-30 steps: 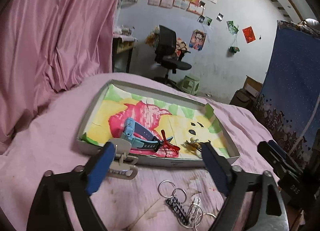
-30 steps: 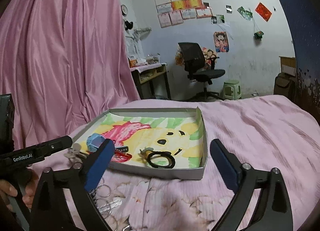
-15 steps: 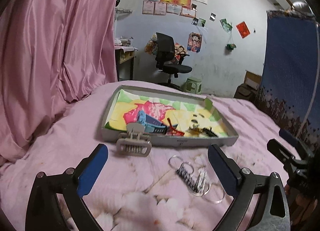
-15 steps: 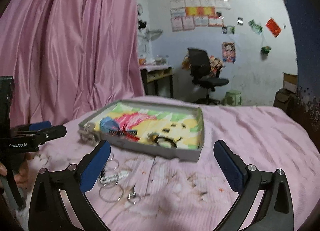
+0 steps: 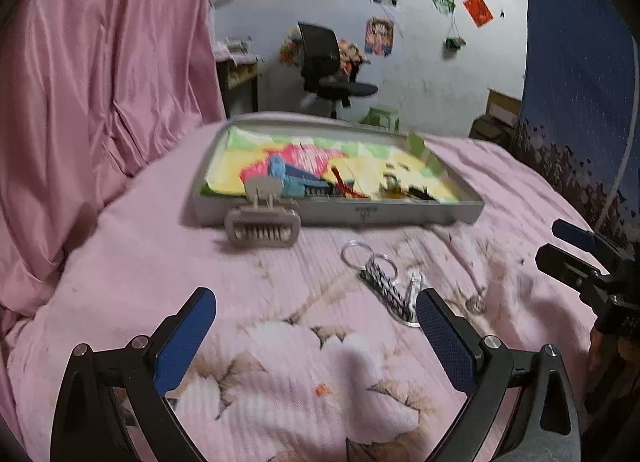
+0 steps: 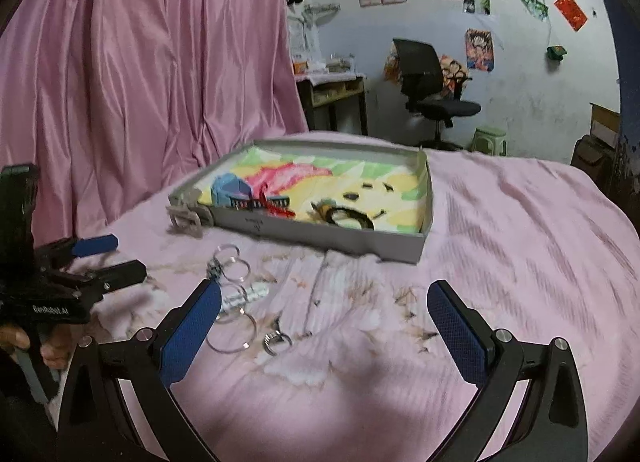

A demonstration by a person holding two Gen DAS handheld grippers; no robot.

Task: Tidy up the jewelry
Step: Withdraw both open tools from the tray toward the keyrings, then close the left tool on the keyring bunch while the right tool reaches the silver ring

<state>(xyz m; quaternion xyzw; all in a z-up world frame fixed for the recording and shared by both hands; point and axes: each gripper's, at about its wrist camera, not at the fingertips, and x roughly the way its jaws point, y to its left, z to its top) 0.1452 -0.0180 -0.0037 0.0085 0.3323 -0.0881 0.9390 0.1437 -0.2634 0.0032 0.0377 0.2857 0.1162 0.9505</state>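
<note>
both grippers hovering wide and empty over the pink bedspread

the left gripper and right gripper are holding nothing. the grey tray is sitting ahead, holding a blue watch, a red piece and a black ring. a grey hair clip is leaning against its near wall; key rings are lying loose nearer the grippers.

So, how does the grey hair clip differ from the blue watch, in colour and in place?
The grey hair clip lies outside the tray, on the pink bedspread against the tray's near wall; the blue watch lies inside the tray. The clip is plain beige-grey with a row of teeth showing; the watch is light blue with a darker strap. Neither is held: both tongs are open and away from them.
</note>
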